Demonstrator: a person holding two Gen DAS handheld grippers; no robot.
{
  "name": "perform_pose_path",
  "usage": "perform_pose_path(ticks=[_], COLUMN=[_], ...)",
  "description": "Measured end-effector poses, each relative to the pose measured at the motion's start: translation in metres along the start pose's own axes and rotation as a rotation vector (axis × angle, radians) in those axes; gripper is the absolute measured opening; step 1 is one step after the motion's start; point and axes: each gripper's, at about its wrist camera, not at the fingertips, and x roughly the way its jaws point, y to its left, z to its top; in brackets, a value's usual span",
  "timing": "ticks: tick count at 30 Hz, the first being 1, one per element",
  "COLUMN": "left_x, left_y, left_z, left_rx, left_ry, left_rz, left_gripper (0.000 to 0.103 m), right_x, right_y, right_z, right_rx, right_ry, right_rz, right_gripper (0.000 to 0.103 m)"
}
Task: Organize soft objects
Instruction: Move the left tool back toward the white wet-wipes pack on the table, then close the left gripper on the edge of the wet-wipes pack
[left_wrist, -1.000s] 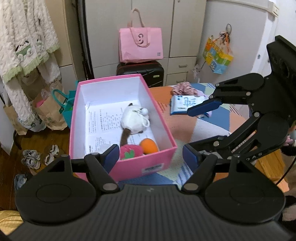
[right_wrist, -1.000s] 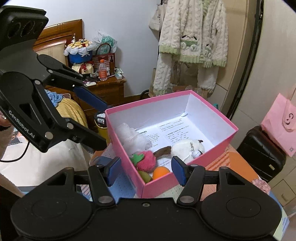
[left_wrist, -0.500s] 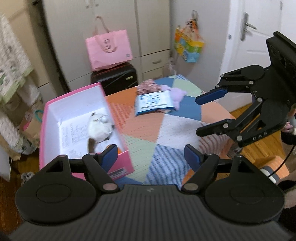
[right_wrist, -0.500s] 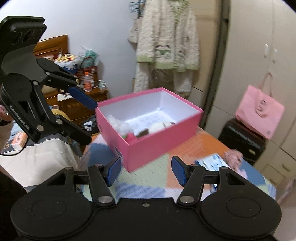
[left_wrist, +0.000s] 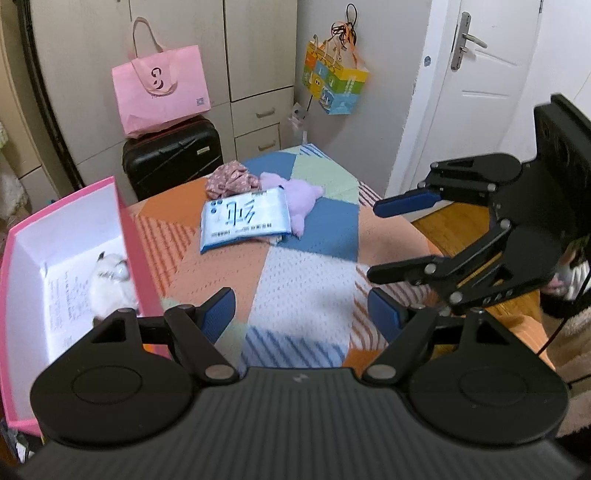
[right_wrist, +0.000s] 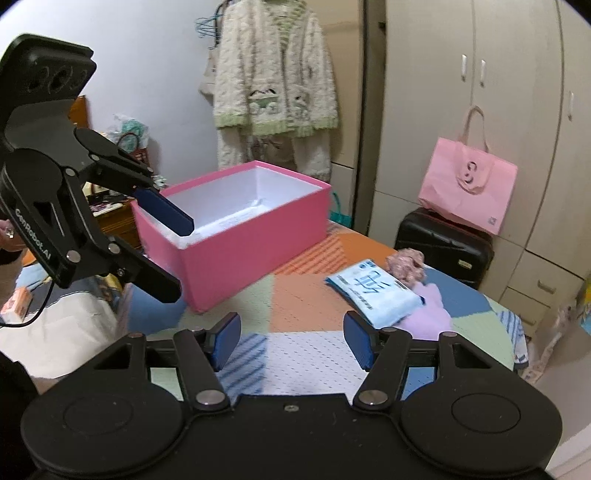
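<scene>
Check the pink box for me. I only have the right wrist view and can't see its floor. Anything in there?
Observer: Yes. The left wrist view looks down into the pink box. A white plush toy lies on a printed paper sheet on its floor.
Operator: Right gripper looks empty from here. Side-on?
Observer: The left wrist view has it side-on: jaws apart, nothing between them.
Operator: What's beyond my right edge?
Observer: A white door with a metal handle, and a colourful paper bag hanging on the wall beside it.
</scene>
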Motion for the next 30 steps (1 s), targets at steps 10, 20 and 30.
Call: perform_pose_path(ticks=[10,20,30], left_x=[0.054,0.132,0.189], left_y=[0.014,0.047,0.087], left_z=[0.023,0.024,0.021], left_rx=[0.000,-0.160,-0.371], left_ry=[-0.154,-0.166,-0.192], left_rz=[0.096,0.149,0.155], left_gripper=[0.078,0.078,0.076], right_x=[0.048,0.103,0.140], right_y=[-0.034,-0.056,-0.063], right_z=[-0.013,-0.023,-0.027], right_rx=[0.012,0.023,0.011], right_ry=[-0.015,-0.014,0.016], right_rz=[-0.078,-0.124,-0.172], right_gripper=[0.067,0.067,0.067])
